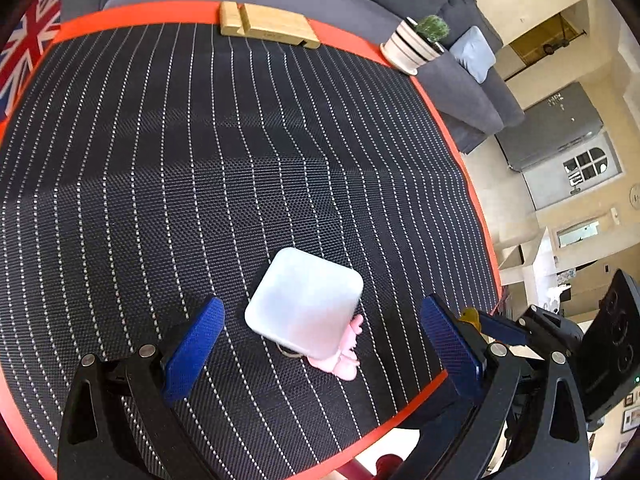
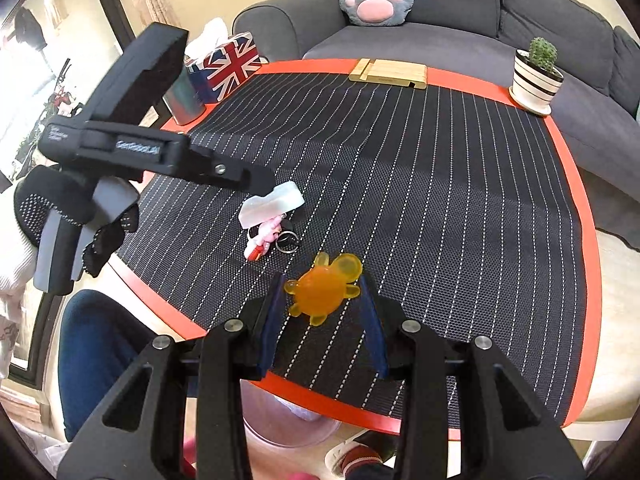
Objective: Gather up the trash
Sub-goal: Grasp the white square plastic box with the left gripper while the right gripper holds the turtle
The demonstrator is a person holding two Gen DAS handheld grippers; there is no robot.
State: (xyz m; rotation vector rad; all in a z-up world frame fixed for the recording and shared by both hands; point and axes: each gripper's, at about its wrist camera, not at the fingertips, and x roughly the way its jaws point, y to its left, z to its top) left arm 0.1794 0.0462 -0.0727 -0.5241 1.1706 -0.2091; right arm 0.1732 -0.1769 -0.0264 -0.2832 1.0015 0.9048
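My left gripper [image 1: 320, 307] hangs open over a white, rounded square piece [image 1: 304, 302] on the striped mat, one blue pad on each side and not touching it. A pink keychain figure [image 1: 342, 358] sticks out from under that piece. In the right wrist view the white piece [image 2: 276, 200] lies tilted on the pink figure [image 2: 266, 236] and its key rings [image 2: 286, 240], with the left gripper's black body [image 2: 160, 148] above it. My right gripper [image 2: 322, 285] is shut on an orange translucent bear toy [image 2: 324, 288], held just above the table's near edge.
A Union Jack tissue box [image 2: 230, 66], a wooden stand [image 2: 386, 72] and a potted cactus [image 2: 536, 76] line the far edge of the orange-rimmed table [image 2: 580, 200]. A grey sofa [image 2: 440, 20] stands behind. A clear container [image 2: 292, 420] sits below the near edge, beside a shoe [image 2: 356, 456].
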